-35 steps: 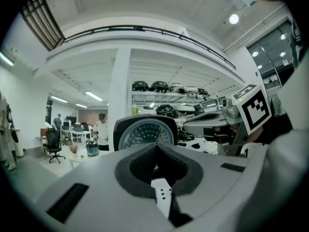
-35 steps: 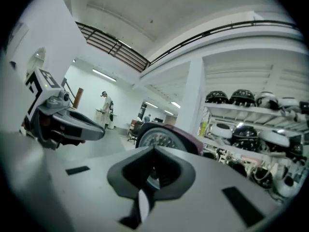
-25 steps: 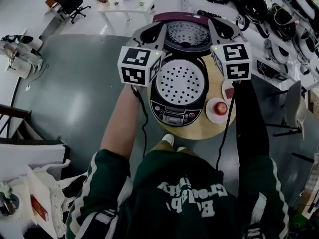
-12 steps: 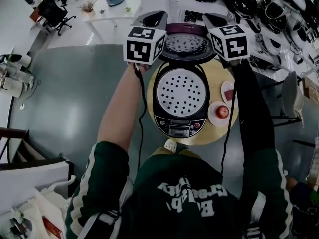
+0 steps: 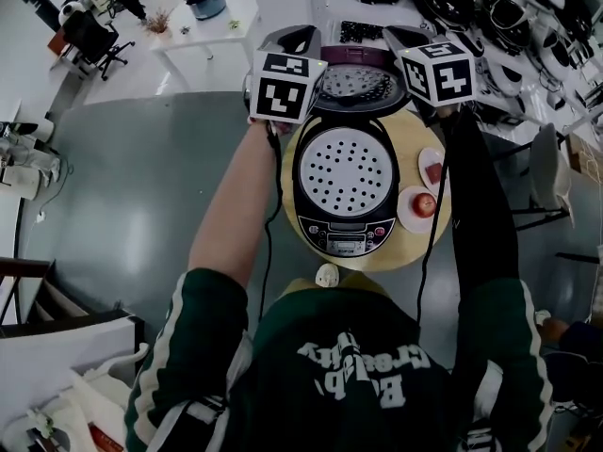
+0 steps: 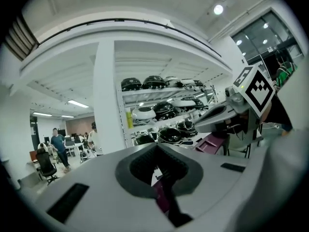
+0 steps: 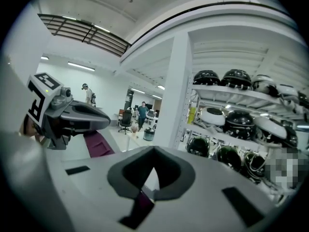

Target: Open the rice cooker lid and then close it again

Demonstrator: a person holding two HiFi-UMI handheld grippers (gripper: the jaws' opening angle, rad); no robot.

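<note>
Rice cooker (image 5: 346, 172) stood open mid round table (image 5: 400, 250), lid (image 5: 355, 85) raised at far edge. Left gripper (image 5: 290, 38) and right gripper (image 5: 402, 38) flanked lid top. Both pairs of jaws were pressed together, holding nothing.

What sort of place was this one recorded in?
Probably an open-plan lab or test workspace, not a home kitchen: shelving stacked with many cookers, office chair and white desk, and the rice cooker on a small round table.

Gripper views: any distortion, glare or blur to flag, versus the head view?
Left gripper view: strong fisheye, black corners, ceiling lamp blown out, near field soft. Right gripper view: same fisheye, pillar tilted, shelves fairly sharp. Head view: even light, rice cooker crisp.
</note>
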